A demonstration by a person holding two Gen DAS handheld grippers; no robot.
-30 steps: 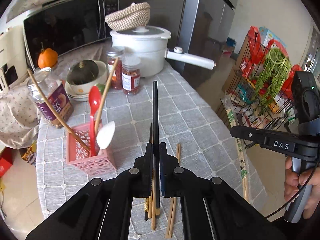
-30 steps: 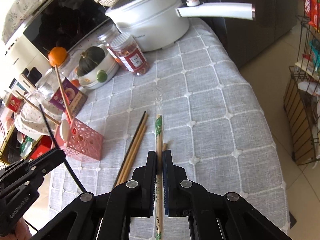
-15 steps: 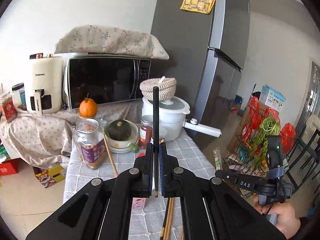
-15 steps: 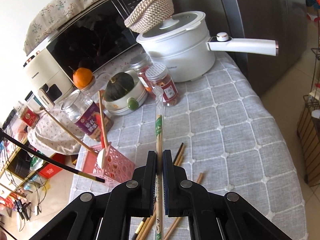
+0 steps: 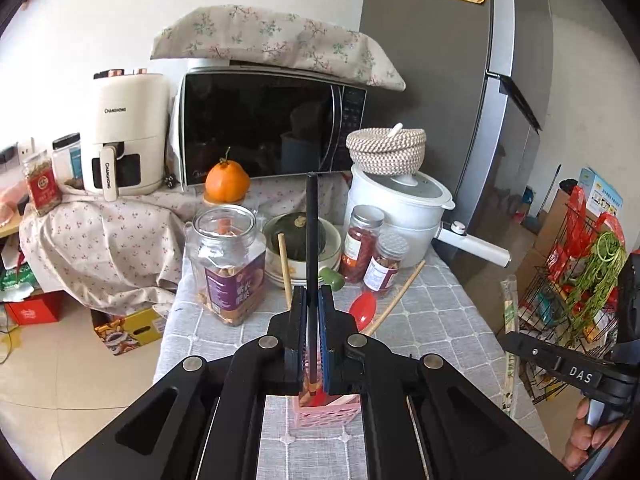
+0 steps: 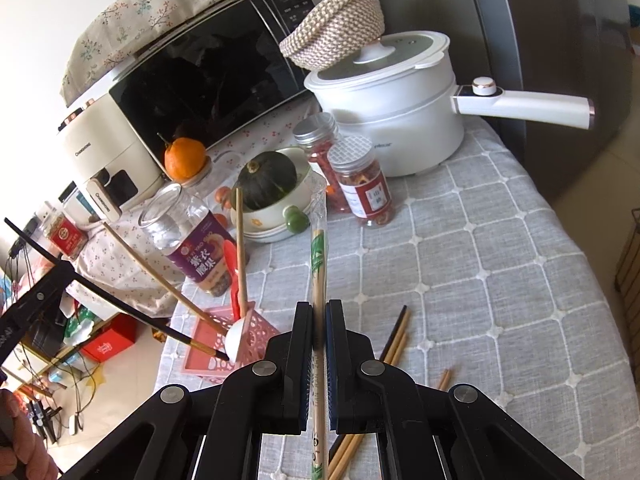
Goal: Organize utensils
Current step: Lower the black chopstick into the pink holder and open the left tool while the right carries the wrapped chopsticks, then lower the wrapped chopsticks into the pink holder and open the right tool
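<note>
My left gripper point(image 5: 313, 300) is shut on a black chopstick point(image 5: 311, 236), held upright over the pink utensil holder point(image 5: 326, 412); in the right wrist view the chopstick point(image 6: 120, 304) slants down with its tip at the holder's rim point(image 6: 208, 338). The holder has a red spoon point(image 6: 234, 276), a white spoon point(image 6: 234, 340) and wooden chopsticks point(image 6: 240, 248) in it. My right gripper point(image 6: 319, 312) is shut on a plastic-wrapped pair of chopsticks point(image 6: 318, 264), above the table. Loose chopsticks point(image 6: 394, 340) lie on the grey tablecloth point(image 6: 480, 280).
A cashew jar point(image 5: 230, 268), a bowl with a green squash point(image 5: 300, 236), two spice jars point(image 5: 378, 260), a white pot point(image 5: 400, 208) with a long handle, a microwave point(image 5: 272, 124) and a fridge point(image 5: 460, 80) stand behind. A wire rack point(image 5: 580, 272) is to the right.
My left gripper lifted the black chopstick off the table and tipped it upright over the pink holder. My right gripper rose with the wrapped chopsticks.
</note>
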